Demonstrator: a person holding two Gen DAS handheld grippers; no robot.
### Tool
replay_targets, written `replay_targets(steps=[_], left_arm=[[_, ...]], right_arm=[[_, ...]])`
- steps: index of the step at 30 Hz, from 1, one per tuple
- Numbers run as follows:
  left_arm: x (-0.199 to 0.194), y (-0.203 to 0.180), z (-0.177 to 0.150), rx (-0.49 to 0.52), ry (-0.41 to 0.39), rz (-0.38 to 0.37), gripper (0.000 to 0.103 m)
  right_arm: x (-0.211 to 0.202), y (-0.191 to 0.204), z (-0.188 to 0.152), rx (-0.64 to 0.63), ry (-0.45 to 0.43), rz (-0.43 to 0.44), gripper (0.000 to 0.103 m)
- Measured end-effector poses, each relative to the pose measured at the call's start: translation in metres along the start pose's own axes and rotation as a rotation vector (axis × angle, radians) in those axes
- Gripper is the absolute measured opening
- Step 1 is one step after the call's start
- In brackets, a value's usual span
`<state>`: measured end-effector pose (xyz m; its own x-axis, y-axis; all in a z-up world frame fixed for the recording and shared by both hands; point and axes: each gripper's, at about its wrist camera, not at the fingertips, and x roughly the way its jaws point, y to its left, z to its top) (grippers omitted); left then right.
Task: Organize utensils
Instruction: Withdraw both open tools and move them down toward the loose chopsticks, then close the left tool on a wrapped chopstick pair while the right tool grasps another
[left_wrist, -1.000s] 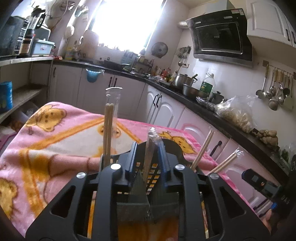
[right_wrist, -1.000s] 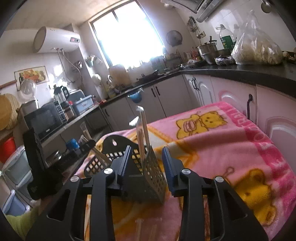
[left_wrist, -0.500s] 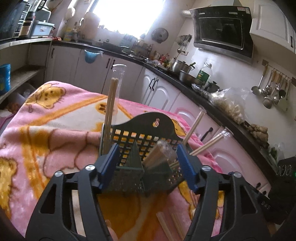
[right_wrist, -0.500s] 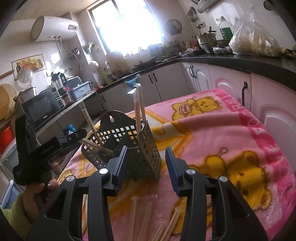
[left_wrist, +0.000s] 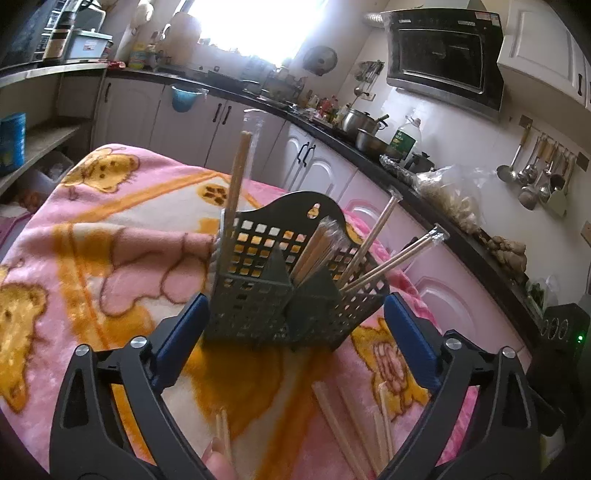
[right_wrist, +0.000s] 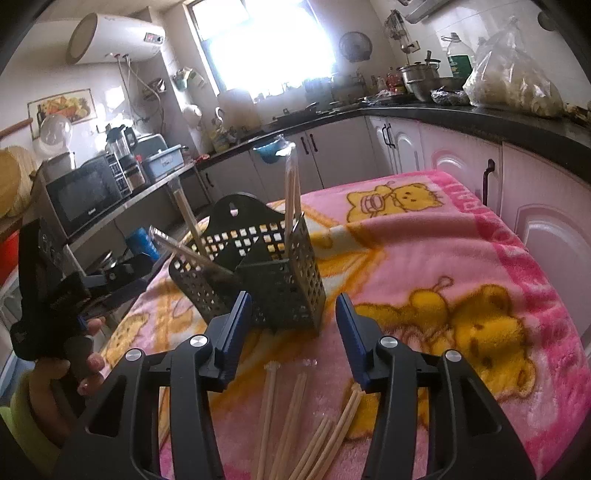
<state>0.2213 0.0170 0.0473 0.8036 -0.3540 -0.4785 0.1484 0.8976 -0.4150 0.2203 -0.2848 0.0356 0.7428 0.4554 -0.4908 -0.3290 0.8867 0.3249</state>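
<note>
Utensil basket stood on blanket, clear of its edges. Left gripper and right gripper: jaws apart, just opening, empty. Loose chopsticks lay nearer.

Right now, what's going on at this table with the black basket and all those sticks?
A person with a gripper in each hand is sorting chopsticks into a black slotted caddy on a pink blanket. The left gripper has just been opening, and nothing is between its jaws. The right gripper has also been opening and holds nothing. Several wrapped pairs stand in the caddy; loose chopsticks lie on the blanket in front.
</note>
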Motion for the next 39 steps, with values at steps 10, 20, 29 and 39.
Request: replay_targets(steps=[10, 20, 29, 39], left_arm=[[-0.016, 0.020, -0.014, -0.035, 0.018, 0.040, 0.089], [-0.026, 0.038, -0.028, -0.063, 0.038, 0.083, 0.089], [-0.029, 0.056, -0.044, -0.083, 0.070, 0.126, 0.089], [-0.026, 0.073, -0.069, -0.118, 0.139, 0.175, 0.089]], right_arm=[[0.002, 0.008, -0.015, -0.023, 0.044, 0.002, 0.046], [0.007, 0.018, -0.024, -0.045, 0.085, 0.015, 0.046], [0.015, 0.029, -0.039, -0.083, 0.141, 0.017, 0.046], [0.030, 0.036, -0.051, -0.112, 0.206, 0.001, 0.046]])
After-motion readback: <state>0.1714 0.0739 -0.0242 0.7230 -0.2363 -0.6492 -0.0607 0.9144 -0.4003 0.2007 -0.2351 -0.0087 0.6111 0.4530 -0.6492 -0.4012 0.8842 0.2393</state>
